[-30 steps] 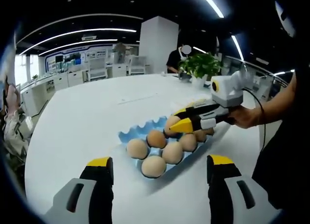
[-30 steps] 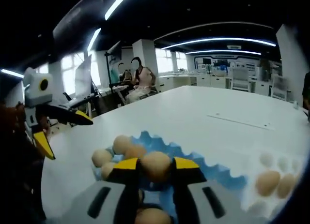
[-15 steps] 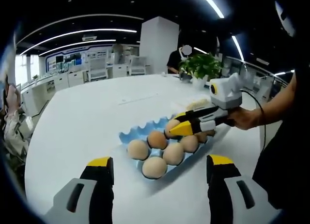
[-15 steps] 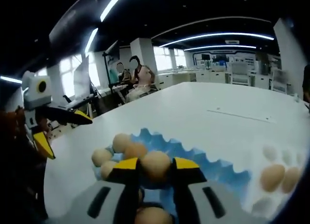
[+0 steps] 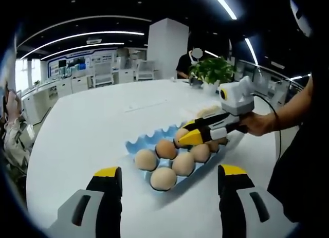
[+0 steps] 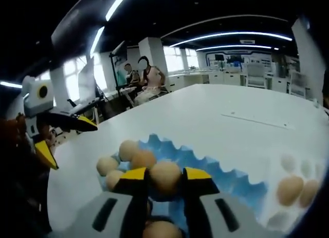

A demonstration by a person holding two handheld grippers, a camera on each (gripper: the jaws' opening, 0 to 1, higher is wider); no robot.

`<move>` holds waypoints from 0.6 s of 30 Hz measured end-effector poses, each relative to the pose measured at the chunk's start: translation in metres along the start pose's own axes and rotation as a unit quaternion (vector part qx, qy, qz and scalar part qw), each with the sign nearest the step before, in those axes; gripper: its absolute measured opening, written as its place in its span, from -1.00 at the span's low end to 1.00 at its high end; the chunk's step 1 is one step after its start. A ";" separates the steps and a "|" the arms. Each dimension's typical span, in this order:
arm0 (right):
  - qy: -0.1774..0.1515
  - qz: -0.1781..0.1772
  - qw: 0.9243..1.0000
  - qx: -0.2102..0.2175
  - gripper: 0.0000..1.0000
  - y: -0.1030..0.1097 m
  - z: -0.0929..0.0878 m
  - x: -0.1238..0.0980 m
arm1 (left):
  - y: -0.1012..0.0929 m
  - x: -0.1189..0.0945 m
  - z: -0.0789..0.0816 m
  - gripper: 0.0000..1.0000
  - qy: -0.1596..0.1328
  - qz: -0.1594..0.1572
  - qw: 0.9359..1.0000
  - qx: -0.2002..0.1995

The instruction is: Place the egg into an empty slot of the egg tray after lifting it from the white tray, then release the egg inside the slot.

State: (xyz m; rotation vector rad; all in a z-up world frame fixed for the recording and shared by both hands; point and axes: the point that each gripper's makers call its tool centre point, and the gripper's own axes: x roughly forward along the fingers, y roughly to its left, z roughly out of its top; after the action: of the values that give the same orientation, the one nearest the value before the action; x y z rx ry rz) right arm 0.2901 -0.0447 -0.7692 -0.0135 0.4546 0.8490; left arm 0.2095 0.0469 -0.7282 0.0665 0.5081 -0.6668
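Observation:
A blue egg tray [image 5: 140,143] lies on the white table and carries several brown eggs [image 5: 163,178]. My right gripper [image 6: 165,177] is shut on a brown egg [image 6: 165,175] and holds it low over the blue egg tray [image 6: 226,180]; it also shows as the yellow-tipped right gripper [image 5: 191,134] over the tray's far side. The white tray [image 6: 293,176] with more eggs [image 6: 288,189] sits at the right. My left gripper [image 5: 165,177] stands open near the table's edge, short of the blue tray, with nothing between its fingers.
A potted plant [image 5: 213,69] stands at the table's far side. A person's hand [image 5: 257,124] holds the right gripper. Seated people [image 6: 146,78] and office desks lie beyond the table. Bare white tabletop [image 5: 92,125] stretches left of the blue tray.
The right gripper, still shut on the egg, has sunk a little toward the blue tray. The left gripper has stayed put.

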 end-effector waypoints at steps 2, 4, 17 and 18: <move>0.002 -0.001 1.000 -0.003 -0.48 0.000 0.000 0.000 | -0.001 0.000 0.000 0.52 0.000 -0.003 1.000 -0.003; 0.001 0.000 1.000 -0.002 -0.48 0.000 0.000 0.001 | -0.002 0.001 0.000 0.52 0.000 -0.003 1.000 -0.001; 0.004 0.003 1.000 -0.006 -0.50 0.000 -0.001 0.002 | -0.001 0.000 0.001 0.46 0.000 0.000 1.000 0.005; 0.004 0.002 1.000 -0.006 -0.50 0.000 -0.001 0.002 | -0.001 0.000 0.001 0.46 0.000 0.000 1.000 0.004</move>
State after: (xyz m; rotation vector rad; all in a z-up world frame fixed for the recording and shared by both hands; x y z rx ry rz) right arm 0.2909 -0.0436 -0.7713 -0.0271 0.4569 0.8568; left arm 0.2093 0.0460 -0.7275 0.0744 0.5054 -0.6699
